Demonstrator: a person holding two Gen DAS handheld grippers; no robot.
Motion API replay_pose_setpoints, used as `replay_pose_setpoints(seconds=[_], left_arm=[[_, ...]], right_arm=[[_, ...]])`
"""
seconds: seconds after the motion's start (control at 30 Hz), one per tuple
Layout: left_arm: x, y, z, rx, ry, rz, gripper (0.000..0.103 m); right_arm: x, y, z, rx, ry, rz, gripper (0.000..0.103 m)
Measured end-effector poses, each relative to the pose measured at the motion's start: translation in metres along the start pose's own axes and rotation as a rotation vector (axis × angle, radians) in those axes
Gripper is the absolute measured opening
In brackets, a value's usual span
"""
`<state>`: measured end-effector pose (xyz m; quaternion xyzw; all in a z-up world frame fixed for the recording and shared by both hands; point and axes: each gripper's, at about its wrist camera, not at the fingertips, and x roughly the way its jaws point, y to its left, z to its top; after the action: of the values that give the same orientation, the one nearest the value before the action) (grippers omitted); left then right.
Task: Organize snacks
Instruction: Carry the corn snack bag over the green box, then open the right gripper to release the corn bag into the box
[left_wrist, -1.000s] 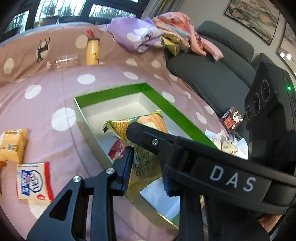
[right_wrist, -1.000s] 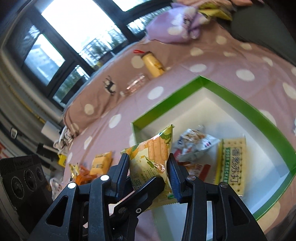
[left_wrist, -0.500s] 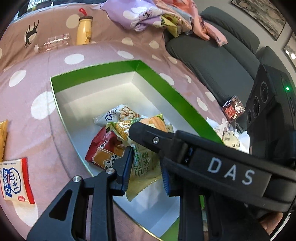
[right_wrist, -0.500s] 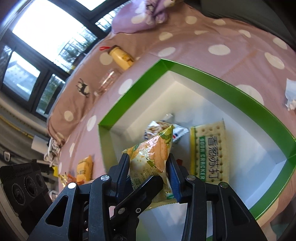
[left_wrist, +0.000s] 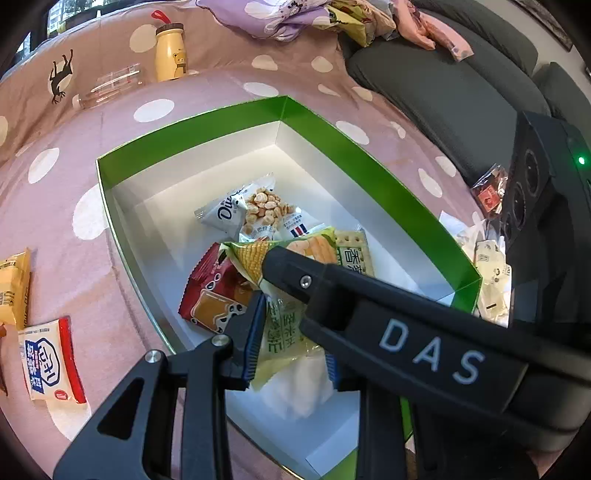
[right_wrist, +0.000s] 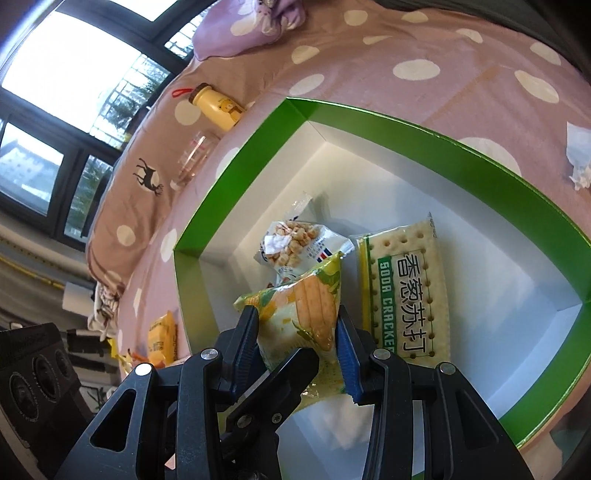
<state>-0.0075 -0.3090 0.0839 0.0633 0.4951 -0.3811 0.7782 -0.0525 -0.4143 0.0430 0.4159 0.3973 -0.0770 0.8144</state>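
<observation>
A yellow-green corn cracker packet (left_wrist: 284, 325) is held over the green box with white inside (left_wrist: 192, 136). My left gripper (left_wrist: 291, 347) is shut on its lower part, and my right gripper (right_wrist: 295, 339) is shut on the same packet (right_wrist: 299, 314). The right gripper's arm crosses the left wrist view in front of the packet. Inside the box lie a white puffed-snack bag (left_wrist: 255, 214), a red packet (left_wrist: 210, 295) and a soda cracker pack (right_wrist: 406, 288). The box rim also shows in the right wrist view (right_wrist: 236, 173).
On the pink dotted cloth left of the box lie a white-blue-red packet (left_wrist: 48, 362) and a yellow packet (left_wrist: 11, 284). A yellow bottle (left_wrist: 170, 51) and a clear glass (left_wrist: 110, 81) are behind. Wrappers (left_wrist: 487, 188) and a grey sofa (left_wrist: 443, 74) are at the right.
Both grippers have carried the corn packet from the box's near-left rim to over the box's inside and lower, close above the snacks there. Both stay shut on it.
</observation>
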Motion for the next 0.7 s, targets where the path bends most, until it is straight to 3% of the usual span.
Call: replay_pose_setpoints(seconds=[0.4, 0.7], left_arm=[[0.0060, -0.0009, 0.0020, 0.001, 0.026, 0.055, 0.031], [0.0060, 0.0007, 0.0009, 0.010, -0.002, 0.093, 0.035]], right_arm=[[0.0015, -0.0024, 0.0015, 0.011, -0.005, -0.013, 0.045], [0.0039, -0.0031, 0.0020, 0.012, -0.010, -0.031, 0.047]])
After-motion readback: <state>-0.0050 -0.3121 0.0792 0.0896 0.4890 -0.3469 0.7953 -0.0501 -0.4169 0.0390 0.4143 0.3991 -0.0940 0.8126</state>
